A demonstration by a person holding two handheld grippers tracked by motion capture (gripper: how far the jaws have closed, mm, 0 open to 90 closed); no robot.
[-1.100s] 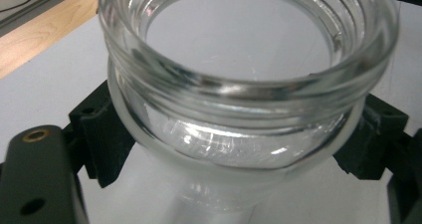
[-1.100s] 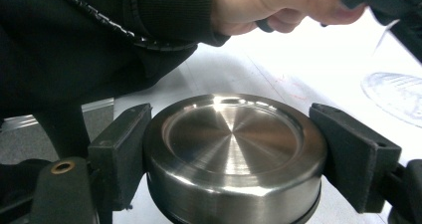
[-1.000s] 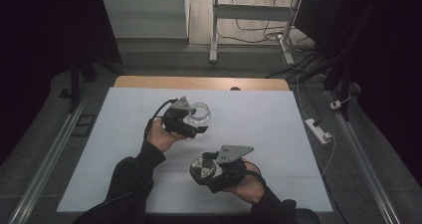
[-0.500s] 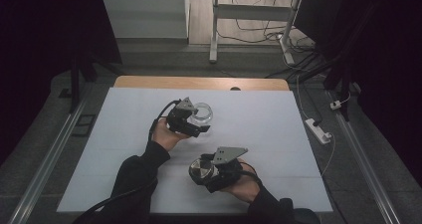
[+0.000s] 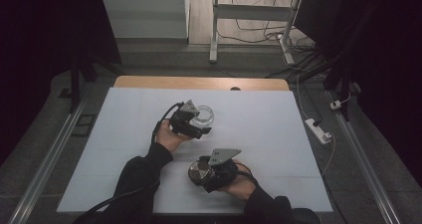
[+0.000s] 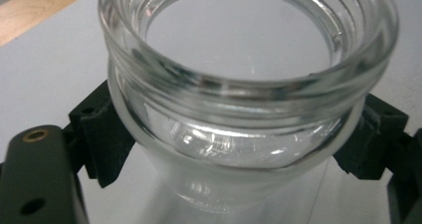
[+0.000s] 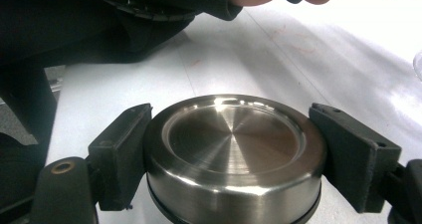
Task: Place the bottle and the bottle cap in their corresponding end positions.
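A clear glass jar point(image 5: 204, 115) with a threaded open mouth sits at the middle of the white table point(image 5: 278, 129). My left gripper point(image 5: 198, 122) is shut on it. In the left gripper view both black jaws press the sides of the jar point(image 6: 244, 79) just under its neck, with the left gripper point(image 6: 239, 134) centred on it. Nearer the front edge, my right gripper point(image 5: 200, 173) is shut on a round steel lid point(image 5: 198, 171). In the right gripper view the lid point(image 7: 234, 144) lies flat side up in my right gripper point(image 7: 239, 157).
A strip of bare wood point(image 5: 199, 82) runs along the table's back edge. A white power strip point(image 5: 318, 130) lies on the floor off the right edge. Metal rails point(image 5: 47, 154) flank both sides. The person's dark sleeve point(image 7: 99, 20) lies just beyond the lid.
The left hand has carried the jar slightly to the right. The right hand with the lid has shifted only a little towards the left.
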